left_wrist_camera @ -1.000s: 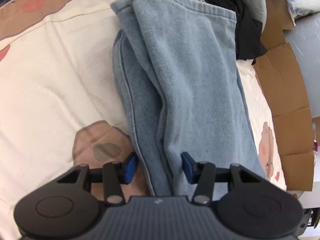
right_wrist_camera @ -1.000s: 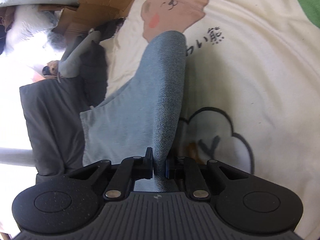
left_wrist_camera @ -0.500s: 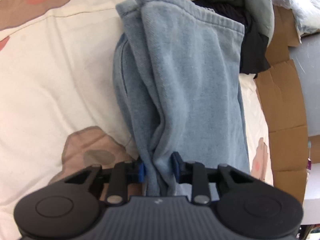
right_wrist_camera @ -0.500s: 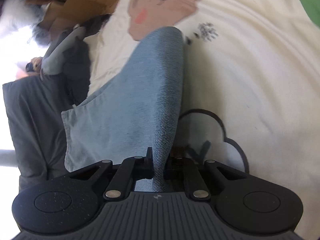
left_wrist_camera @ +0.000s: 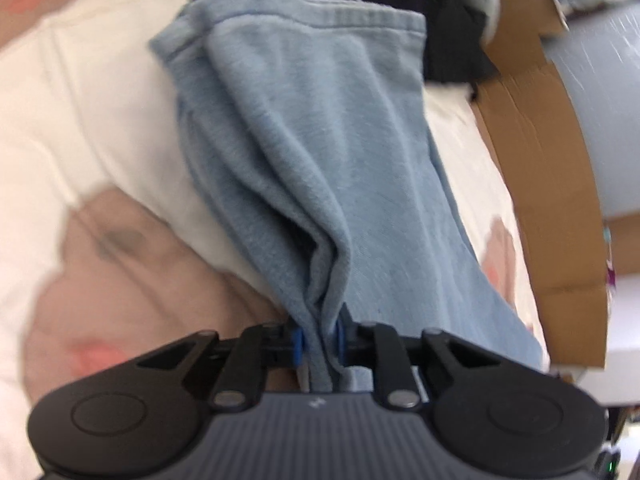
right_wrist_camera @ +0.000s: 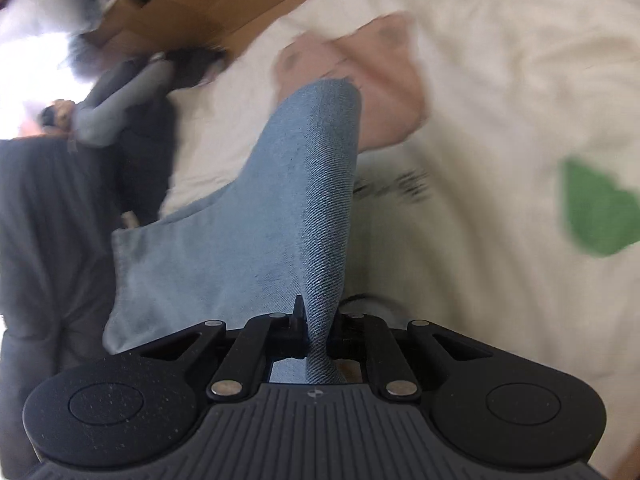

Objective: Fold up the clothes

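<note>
Light blue trousers (left_wrist_camera: pixel 320 152) lie lengthwise on a cream bedspread (left_wrist_camera: pixel 100 128) printed with brown bears. My left gripper (left_wrist_camera: pixel 319 338) is at their near end; its jaws are closing, and the blue pads pinch a bunched ridge of the cloth. In the right wrist view the same trousers (right_wrist_camera: pixel 288 208) rise in a taut fold from the bedspread (right_wrist_camera: pixel 500 128). My right gripper (right_wrist_camera: pixel 318 330) is shut on that fold's near end, which is lifted off the bed.
Dark clothes (left_wrist_camera: pixel 436 12) are heaped beyond the trousers. Flattened cardboard (left_wrist_camera: pixel 548 184) lines the bed's right side. A pile of grey and black garments (right_wrist_camera: pixel 60 208) lies left of the right gripper. A green print (right_wrist_camera: pixel 596 212) marks the bedspread to the right.
The left jaws went from wide apart astride the trousers to pinching a gathered ridge of them. The right gripper rose with its fold, and the bedspread prints slid across its view.
</note>
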{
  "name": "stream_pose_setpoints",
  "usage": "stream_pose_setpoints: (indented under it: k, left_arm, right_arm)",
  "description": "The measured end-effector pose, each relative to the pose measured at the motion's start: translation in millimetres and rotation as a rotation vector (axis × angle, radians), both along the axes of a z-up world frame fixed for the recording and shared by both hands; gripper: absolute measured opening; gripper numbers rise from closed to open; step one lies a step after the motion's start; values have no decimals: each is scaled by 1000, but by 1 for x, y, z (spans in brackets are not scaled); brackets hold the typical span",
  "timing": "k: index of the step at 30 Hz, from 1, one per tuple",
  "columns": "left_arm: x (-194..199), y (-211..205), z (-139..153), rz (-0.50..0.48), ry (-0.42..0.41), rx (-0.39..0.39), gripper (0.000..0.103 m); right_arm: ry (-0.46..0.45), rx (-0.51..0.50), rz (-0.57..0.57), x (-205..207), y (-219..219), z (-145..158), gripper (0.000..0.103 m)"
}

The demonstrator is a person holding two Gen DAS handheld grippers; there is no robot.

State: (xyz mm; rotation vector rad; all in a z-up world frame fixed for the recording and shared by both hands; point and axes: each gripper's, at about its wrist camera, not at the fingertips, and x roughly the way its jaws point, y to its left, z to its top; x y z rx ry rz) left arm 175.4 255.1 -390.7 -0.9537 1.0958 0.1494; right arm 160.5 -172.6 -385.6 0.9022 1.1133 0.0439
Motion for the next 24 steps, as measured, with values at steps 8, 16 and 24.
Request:
stream_pose_setpoints:
  k: [8, 16, 24]
  left_arm:
    - [6, -74, -4, -152, 22, -38, 17]
    - [3, -108, -3, -278, 23, -85, 24]
    - [-6, -103, 16, -345, -17, 2, 40]
  right_arm:
    - [75, -97, -69, -20, -64, 20, 5]
    - [77, -164, -88, -38, -102, 44, 4]
    - [107, -224, -128, -53, -138, 60, 4]
